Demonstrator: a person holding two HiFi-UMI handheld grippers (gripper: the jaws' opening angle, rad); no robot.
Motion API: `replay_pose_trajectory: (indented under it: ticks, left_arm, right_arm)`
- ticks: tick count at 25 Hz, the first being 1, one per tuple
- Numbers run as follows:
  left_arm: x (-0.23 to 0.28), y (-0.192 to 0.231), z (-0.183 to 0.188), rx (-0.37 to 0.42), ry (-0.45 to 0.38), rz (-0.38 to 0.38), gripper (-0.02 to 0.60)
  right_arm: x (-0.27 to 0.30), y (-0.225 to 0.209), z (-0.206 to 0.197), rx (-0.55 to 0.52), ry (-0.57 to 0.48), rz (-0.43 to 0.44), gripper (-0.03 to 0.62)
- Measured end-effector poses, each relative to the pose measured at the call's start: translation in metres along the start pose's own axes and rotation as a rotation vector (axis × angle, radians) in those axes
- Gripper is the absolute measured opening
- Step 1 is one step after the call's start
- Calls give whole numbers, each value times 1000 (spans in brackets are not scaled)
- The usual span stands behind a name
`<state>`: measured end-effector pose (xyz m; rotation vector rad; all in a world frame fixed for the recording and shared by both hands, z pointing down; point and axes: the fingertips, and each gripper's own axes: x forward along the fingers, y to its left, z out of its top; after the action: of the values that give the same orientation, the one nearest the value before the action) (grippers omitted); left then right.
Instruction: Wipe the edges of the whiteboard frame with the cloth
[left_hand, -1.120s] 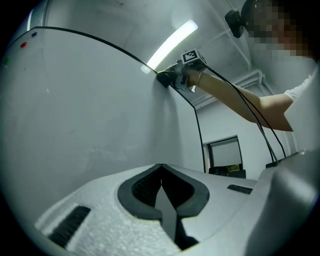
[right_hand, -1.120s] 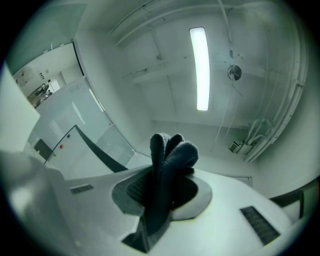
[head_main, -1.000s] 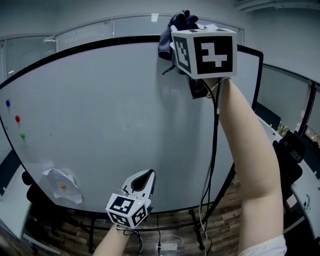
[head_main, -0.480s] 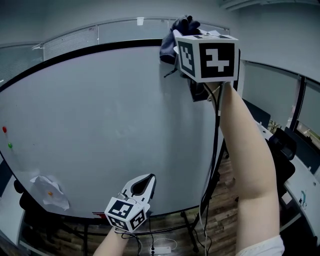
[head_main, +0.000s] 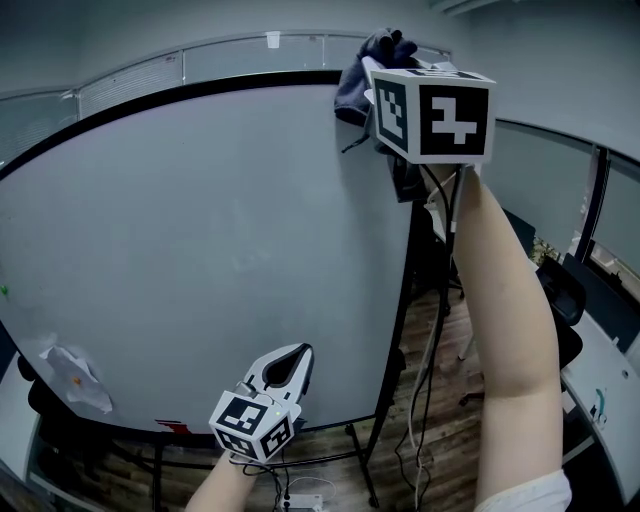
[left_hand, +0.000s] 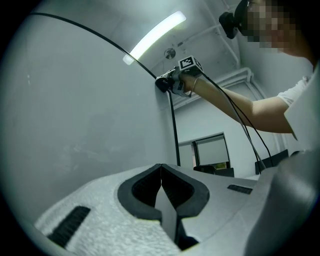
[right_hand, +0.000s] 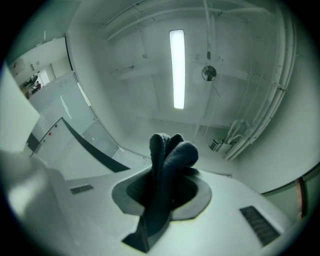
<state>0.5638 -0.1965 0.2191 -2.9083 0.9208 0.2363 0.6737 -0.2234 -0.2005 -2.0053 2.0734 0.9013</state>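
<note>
Your right gripper (right_hand: 165, 172) has slid along the top rail. Its fingers (right_hand: 199, 192), pinching the dark cloth (head_main: 362, 72), now sit at the top right corner of the whiteboard frame (head_main: 250, 82). The right-hand edge drops away just below them and looks next. Your left gripper (left_hand: 161, 167) hangs low, fingers (left_hand: 182, 187) pressed together on nothing.

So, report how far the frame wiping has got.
Done: nothing I can confirm, since the frame shows no visibly clean or dirty stretches. In hand: the right claw is shut on the dark cloth, held at the frame's top right corner. Left: probably the right side and the bottom edge. The left claw is shut and empty, low in front of the board.
</note>
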Motion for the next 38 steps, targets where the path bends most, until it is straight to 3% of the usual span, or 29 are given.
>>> replay_pose_trajectory:
  ticks: [7, 14, 28, 38]
  left_arm:
    - [26, -23, -8, 8, 19, -7, 18]
    - [42, -47, -16, -4, 33, -18, 18]
    - [34, -75, -51, -36, 56, 20, 18]
    - [28, -88, -69, 2, 87, 44, 18]
  right_arm:
    - [-11, -45, -16, 15, 3, -2, 67]
    - [-21, -61, -32, 31, 10, 4, 68]
    - [-64, -43, -108, 118, 42, 59, 68]
    - [-105, -20, -178, 134, 104, 68, 67]
